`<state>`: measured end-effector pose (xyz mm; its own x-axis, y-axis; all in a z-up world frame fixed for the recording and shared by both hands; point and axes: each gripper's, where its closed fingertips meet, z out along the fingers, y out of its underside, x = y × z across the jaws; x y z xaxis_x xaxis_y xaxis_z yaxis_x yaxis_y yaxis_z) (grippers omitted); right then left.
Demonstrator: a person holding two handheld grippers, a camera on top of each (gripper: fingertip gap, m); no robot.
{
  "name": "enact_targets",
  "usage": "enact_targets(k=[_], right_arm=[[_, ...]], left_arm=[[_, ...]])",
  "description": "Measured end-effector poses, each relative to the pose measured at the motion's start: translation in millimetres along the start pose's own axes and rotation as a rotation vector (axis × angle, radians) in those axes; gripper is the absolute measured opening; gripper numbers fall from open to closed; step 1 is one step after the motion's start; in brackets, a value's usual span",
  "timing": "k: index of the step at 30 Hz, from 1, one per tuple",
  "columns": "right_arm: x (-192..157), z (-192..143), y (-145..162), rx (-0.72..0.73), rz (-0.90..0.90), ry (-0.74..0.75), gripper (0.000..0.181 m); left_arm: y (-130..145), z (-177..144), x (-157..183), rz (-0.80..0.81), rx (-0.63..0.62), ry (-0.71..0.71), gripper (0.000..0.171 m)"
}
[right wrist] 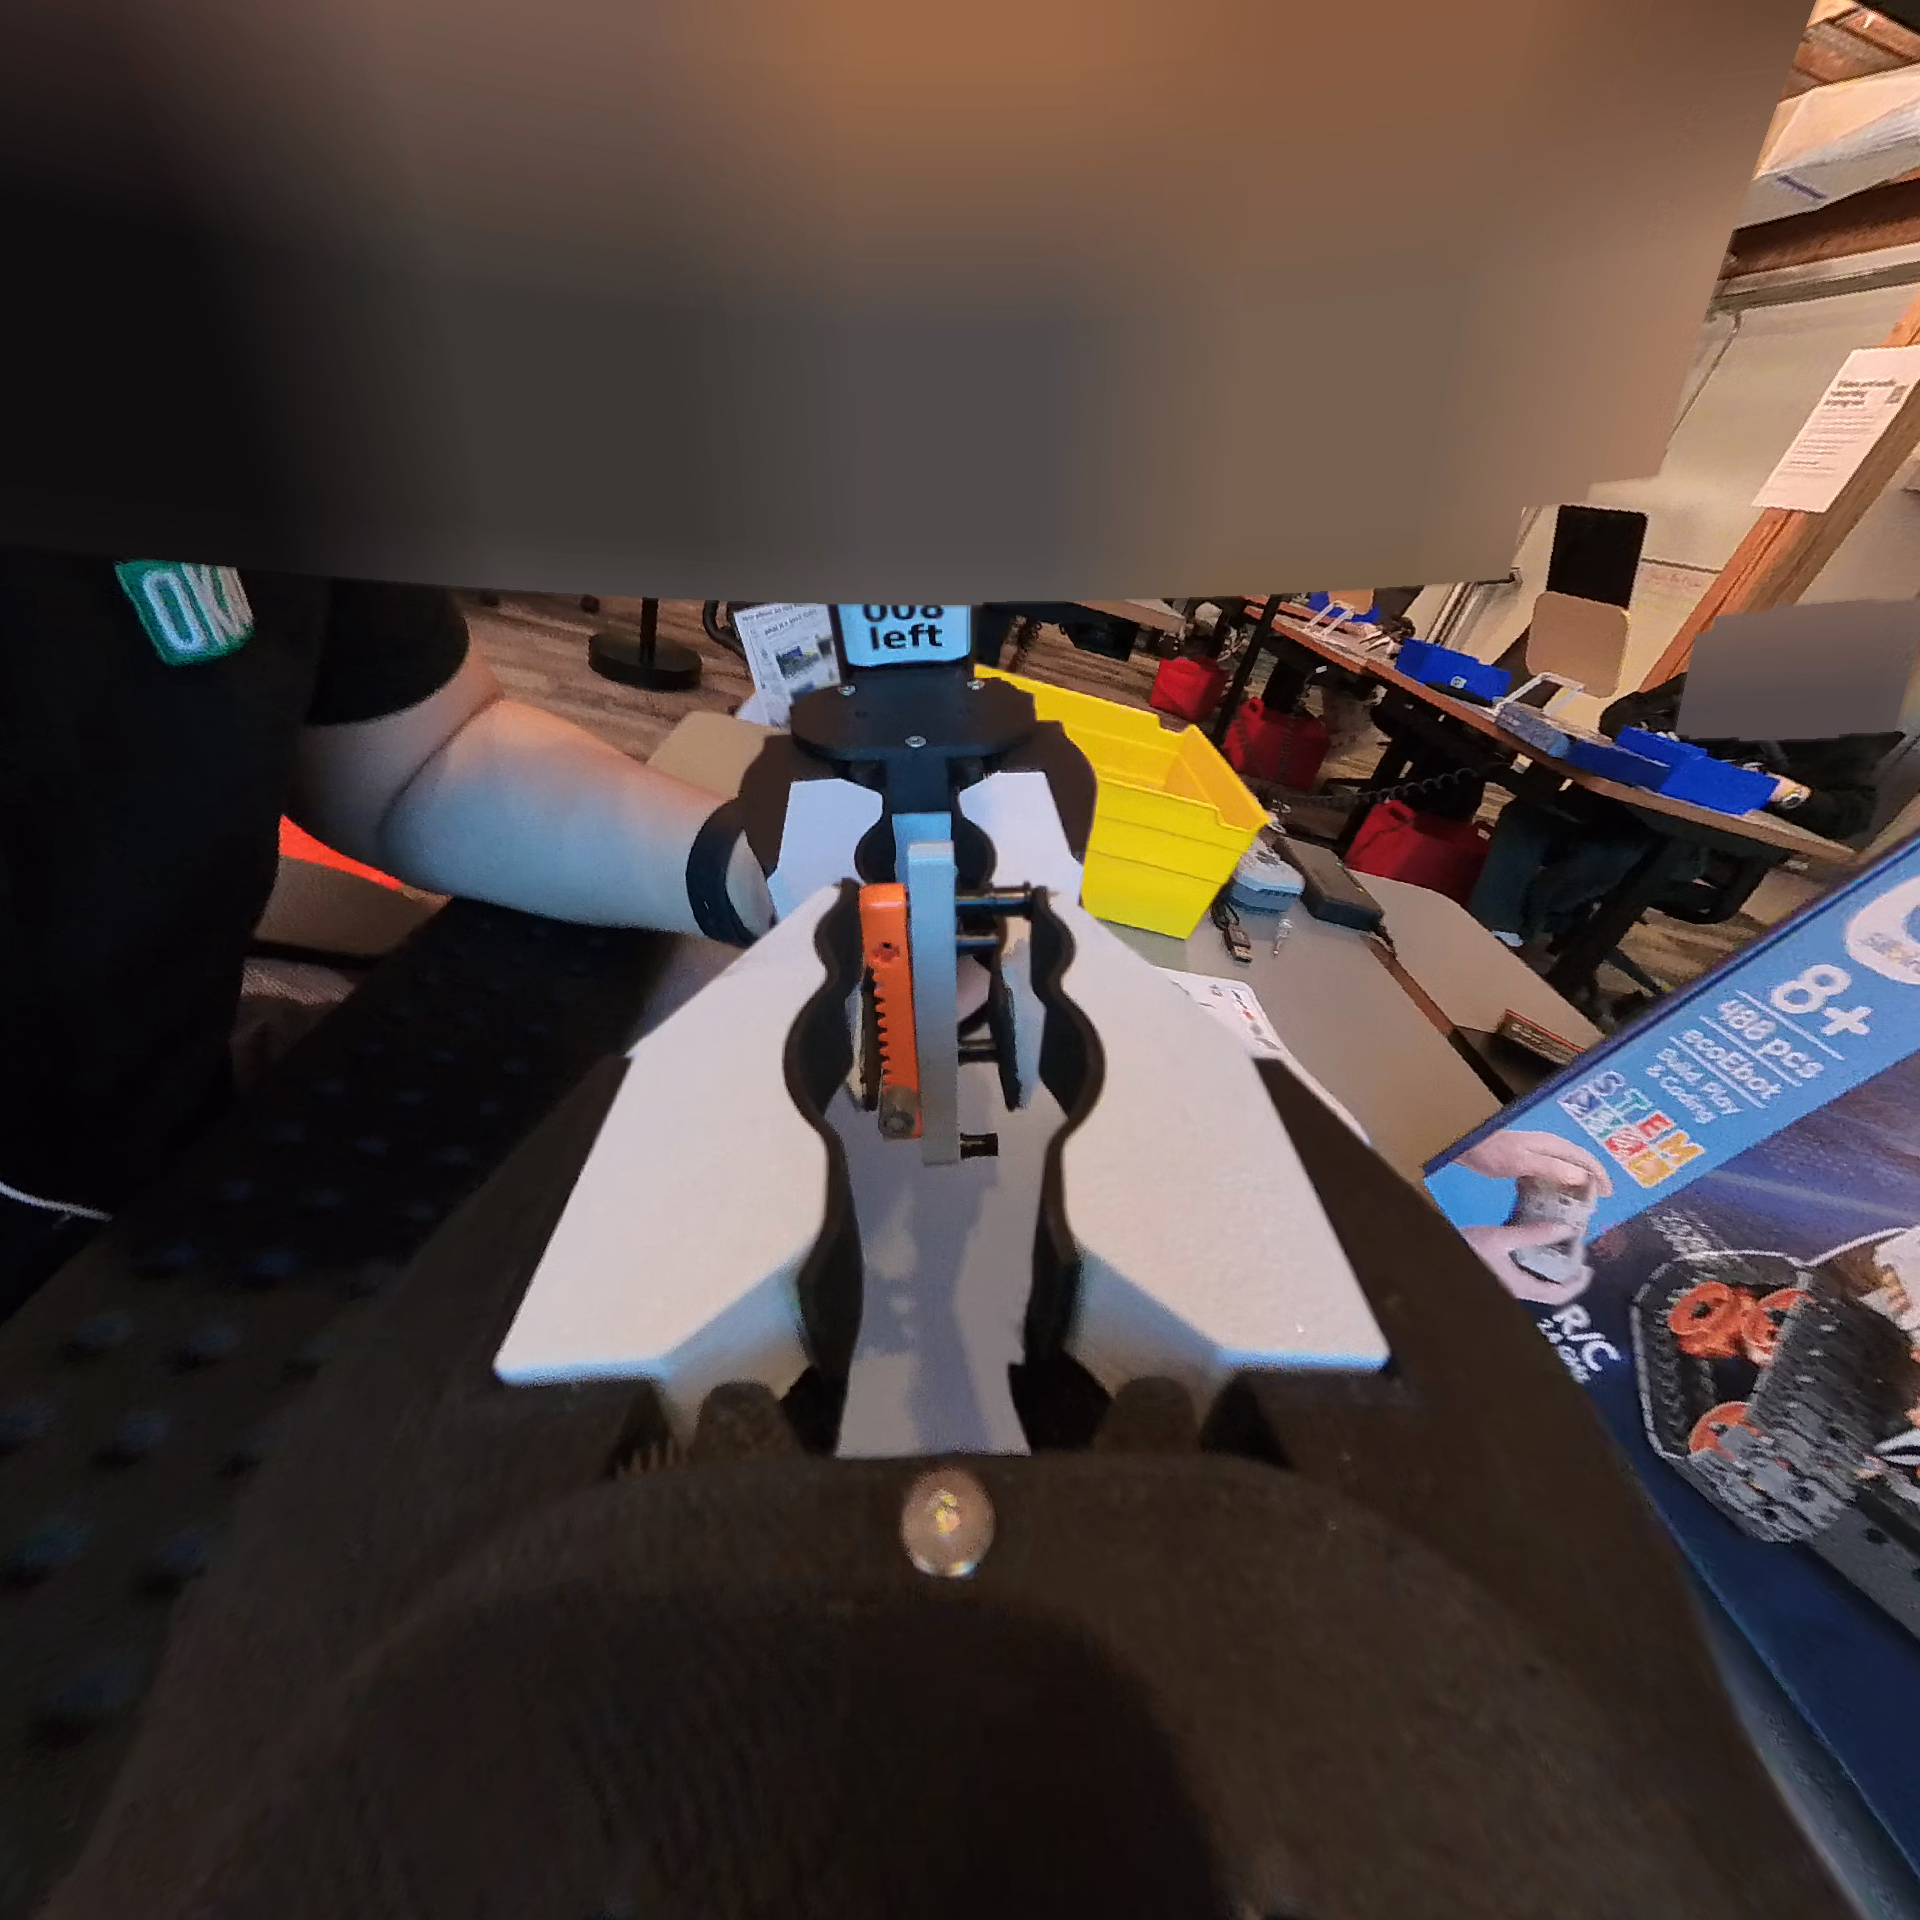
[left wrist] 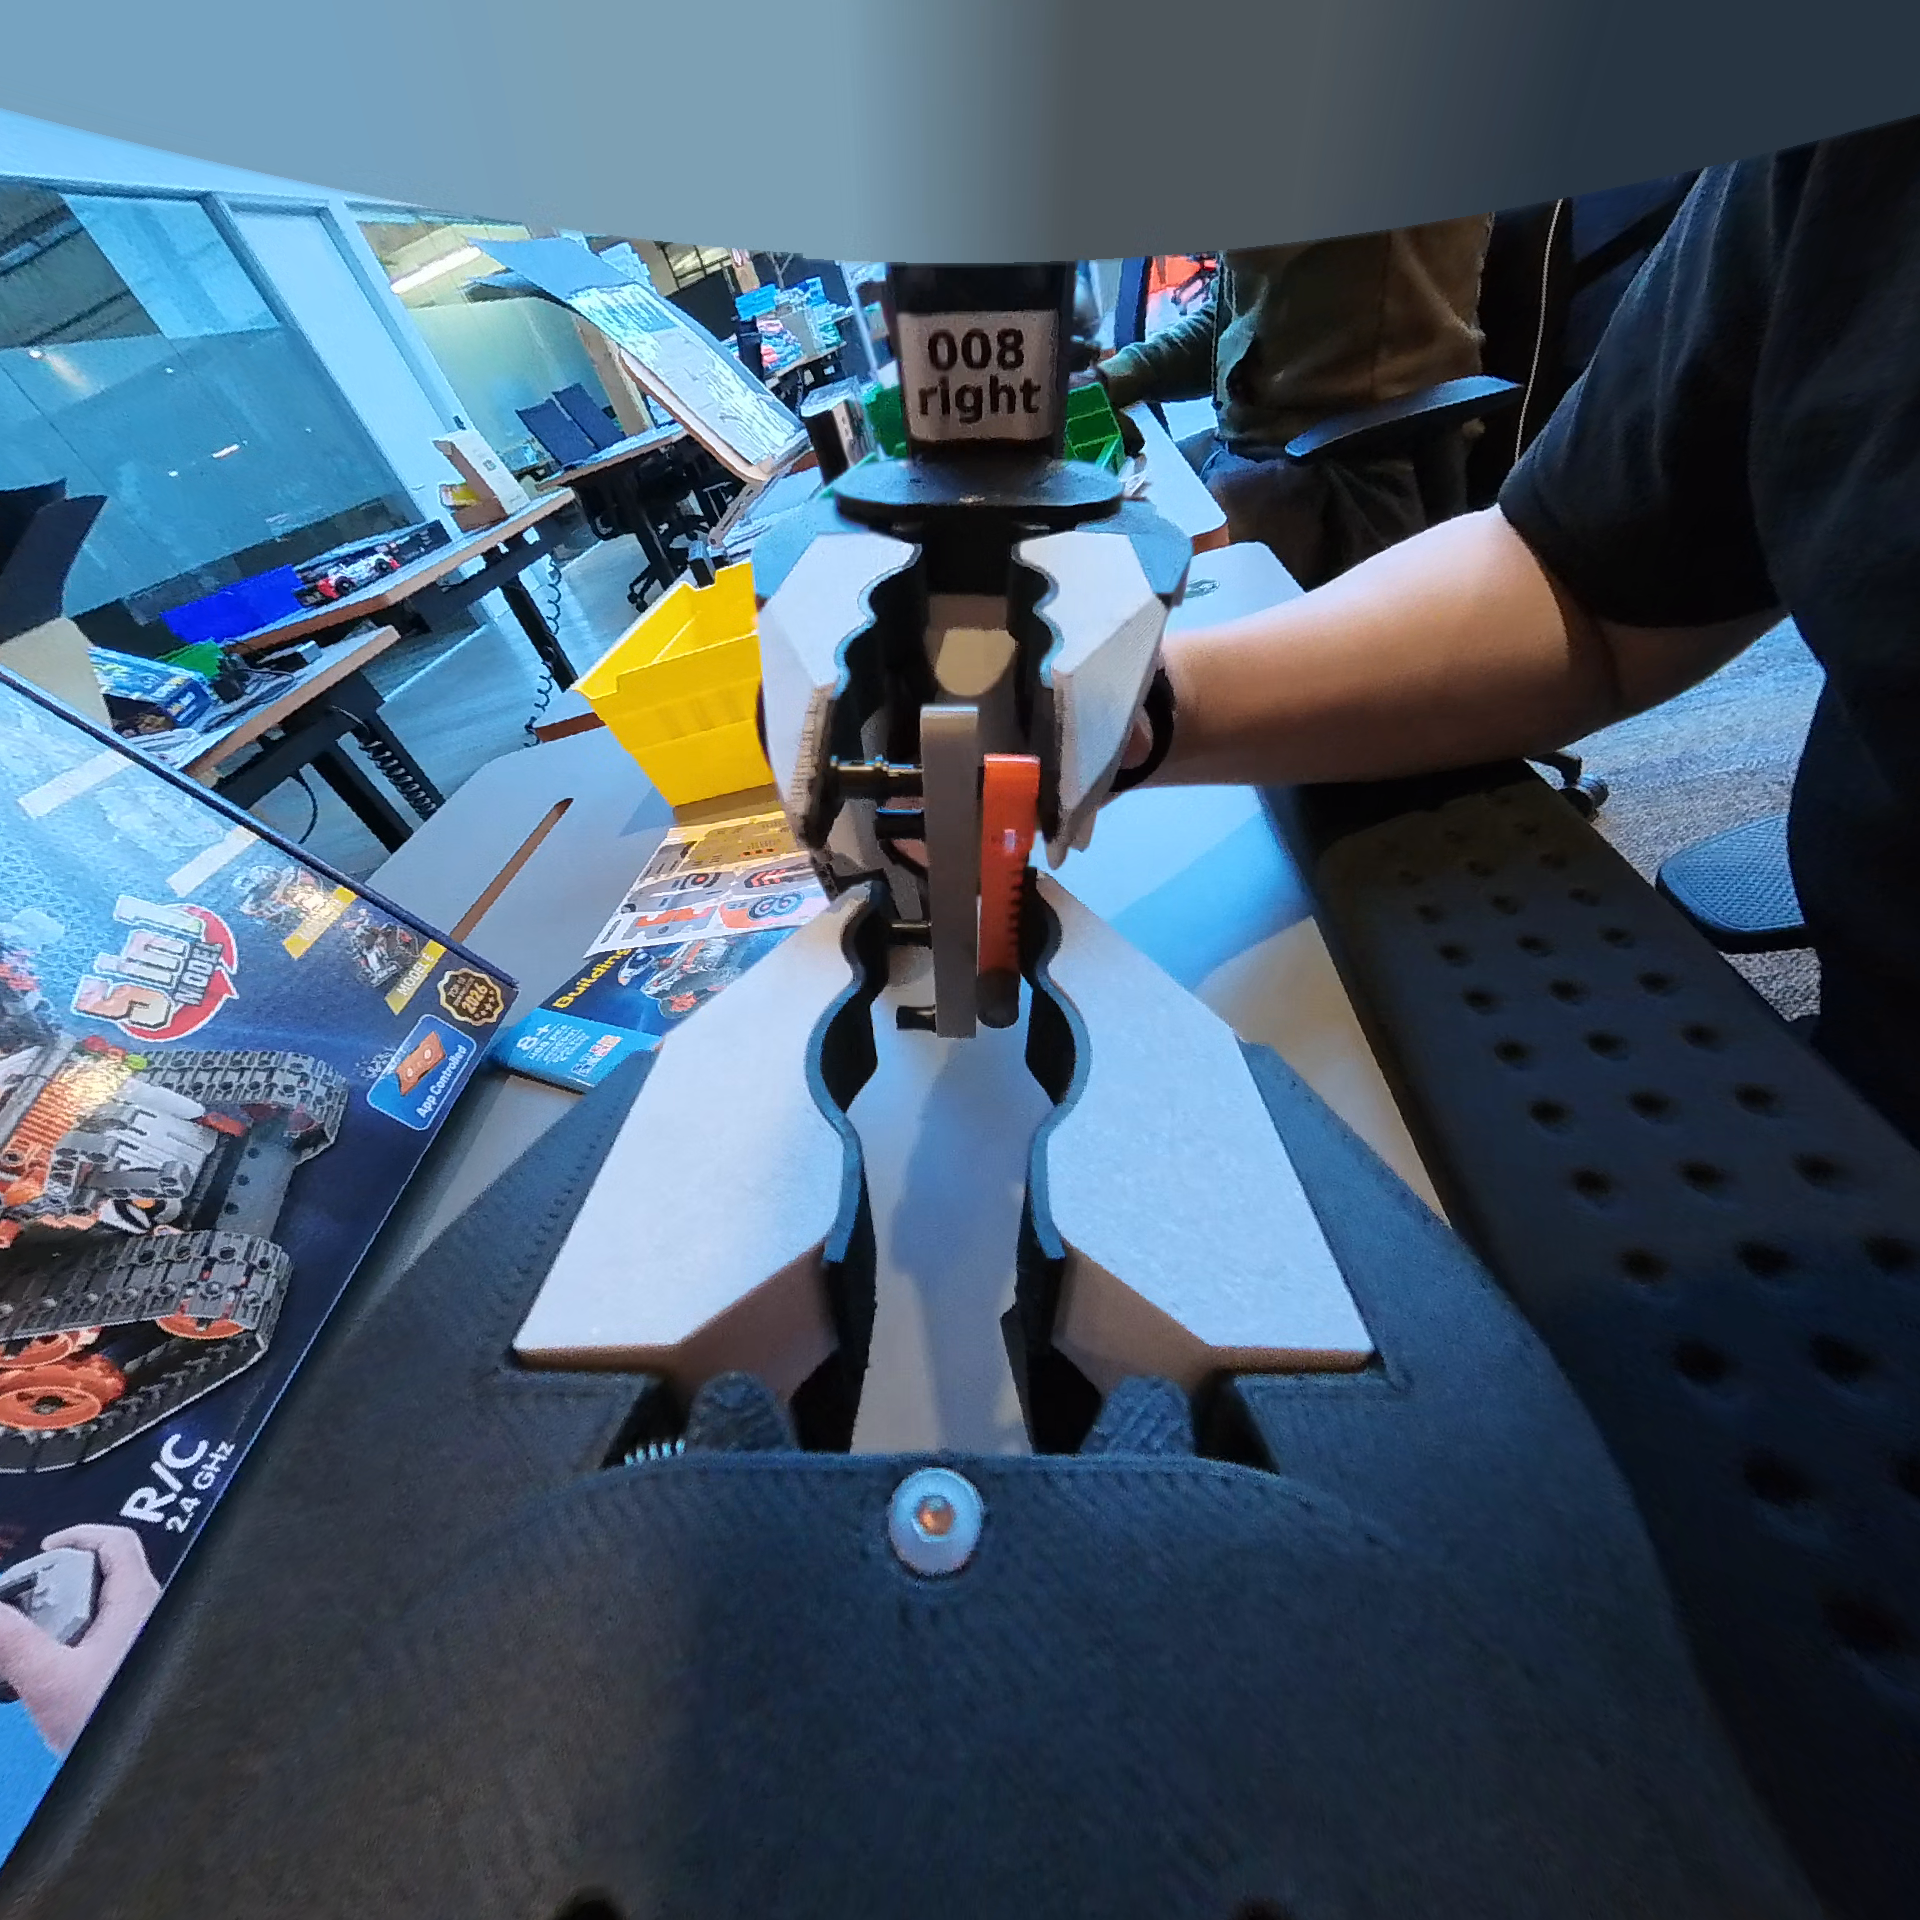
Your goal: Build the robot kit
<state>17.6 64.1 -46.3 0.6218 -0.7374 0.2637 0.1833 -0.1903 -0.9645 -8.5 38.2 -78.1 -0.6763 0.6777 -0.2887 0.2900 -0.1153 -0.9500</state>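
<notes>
A small toy-brick assembly hangs between my two grippers, which face each other tip to tip above the table. It is a grey beam with an orange toothed rack on one side and black pins on the other. My left gripper is shut on its near end. My right gripper is shut on it from the far side. In the right wrist view, my right gripper clamps the rack, the beam and the pins. The left gripper is behind them.
A yellow bin stands on the grey table. A blue toy kit box, a booklet and a sticker sheet lie nearby. A black perforated surface and a person's arms flank the grippers. Left and right tips are no more than a few centimetres apart.
</notes>
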Motion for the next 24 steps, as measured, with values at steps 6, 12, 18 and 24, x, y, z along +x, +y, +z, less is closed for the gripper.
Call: enact_targets(k=[6, 12, 18, 24], right_arm=[[-0.4, -1.4, 7.7, -0.105, -0.109, 0.036, 0.034], [0.6, -2.2, 8.2, -0.115, -0.05, 0.032, 0.032], [1.7, 0.0, 8.3, -0.118, -0.012, 0.043, 0.032], [1.0, -0.5, 11.6, -0.138, -0.008, 0.043, 0.031]], left_arm=[[3.5, 1.5, 1.5, -0.029, -0.01, 0.021, 0.023], [4.5, 2.6, 1.1, -0.024, -0.019, 0.012, 0.023], [6.4, 2.6, -0.9, -0.011, -0.029, -0.003, 0.023], [8.9, 4.0, -0.3, -0.004, -0.043, -0.005, 0.023]])
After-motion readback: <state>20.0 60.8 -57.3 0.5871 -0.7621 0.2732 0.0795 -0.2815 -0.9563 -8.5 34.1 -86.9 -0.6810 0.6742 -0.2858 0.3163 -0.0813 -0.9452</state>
